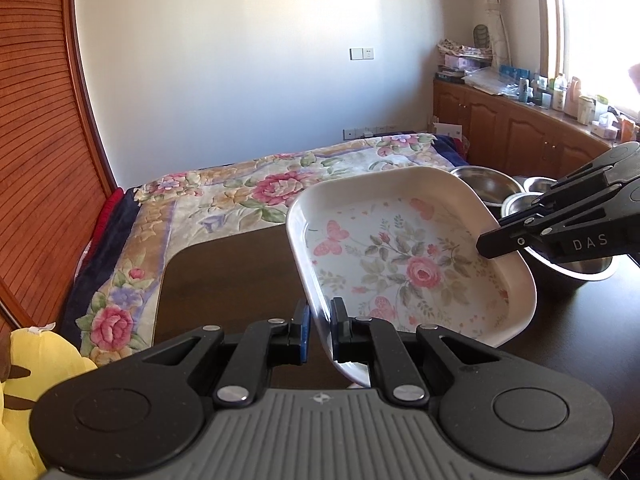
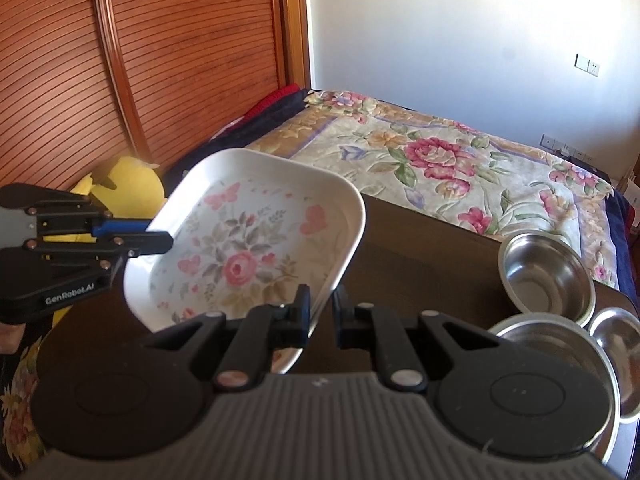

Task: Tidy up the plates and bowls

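Floral tray [image 1: 404, 256] held up, tilted, above dark table [image 1: 224, 276]. L gripper [image 1: 320, 330] pinching tray's near-left rim; R gripper [image 2: 322, 312] pinching opposite rim. Steel bowls [image 2: 544, 276] on table just R of tray, beside floral bed [image 2: 460, 168].

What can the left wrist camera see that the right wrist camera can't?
Only the left wrist view shows the window counter crowded with bottles, and the wooden cabinets beneath it.

Only the right wrist view shows the third, smallest steel bowl clearly, and the left gripper from the side.

Both show the floral tray held tilted above the dark table, the flowered bedspread, the slatted wooden door, the yellow plush toy and the steel bowls.
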### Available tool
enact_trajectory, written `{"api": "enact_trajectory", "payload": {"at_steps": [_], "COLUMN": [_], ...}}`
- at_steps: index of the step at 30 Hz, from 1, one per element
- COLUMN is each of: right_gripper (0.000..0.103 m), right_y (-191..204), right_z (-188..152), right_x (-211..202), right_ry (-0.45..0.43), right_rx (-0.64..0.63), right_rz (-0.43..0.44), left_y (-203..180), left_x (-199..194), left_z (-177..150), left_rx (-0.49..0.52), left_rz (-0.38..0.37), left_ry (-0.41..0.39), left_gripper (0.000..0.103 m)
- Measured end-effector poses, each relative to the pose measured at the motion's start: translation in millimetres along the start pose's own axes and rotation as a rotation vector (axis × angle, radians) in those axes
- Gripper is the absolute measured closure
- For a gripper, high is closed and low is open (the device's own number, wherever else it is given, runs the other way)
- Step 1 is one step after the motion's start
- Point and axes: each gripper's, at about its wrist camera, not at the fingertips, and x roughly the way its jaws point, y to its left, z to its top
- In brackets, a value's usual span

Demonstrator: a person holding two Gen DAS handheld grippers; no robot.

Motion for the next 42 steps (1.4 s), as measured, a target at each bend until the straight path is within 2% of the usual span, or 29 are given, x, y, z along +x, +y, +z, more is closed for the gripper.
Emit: {"api": "enact_trajectory", "payload": {"at_steps": [20, 31, 42], "right_gripper": [0.09, 0.09, 0.09], "right_y": [17.9, 21.2, 28.3], "right_z": [-50.0, -73.7, -86.9], "right_x": [-26.6, -23.4, -23.2], "right_ry": [-0.001, 0.013, 0.011], "right_rx": [0.021, 0.043, 0.043], "right_rz": [0.039, 0.087, 0.092], "left_y": [-19.1, -23.1, -23.8], "left_x": [-36.9, -38.1, -35.0], "left_z": [-50.5, -77.1, -88.7], "left_rx": [-0.037, -0.059, -0.069], "left_rz": [-0.005, -0.027, -0.014], "left_ry": [0.019, 0.048, 0.063], "left_gripper": [0.091, 0.092, 0.092]}}
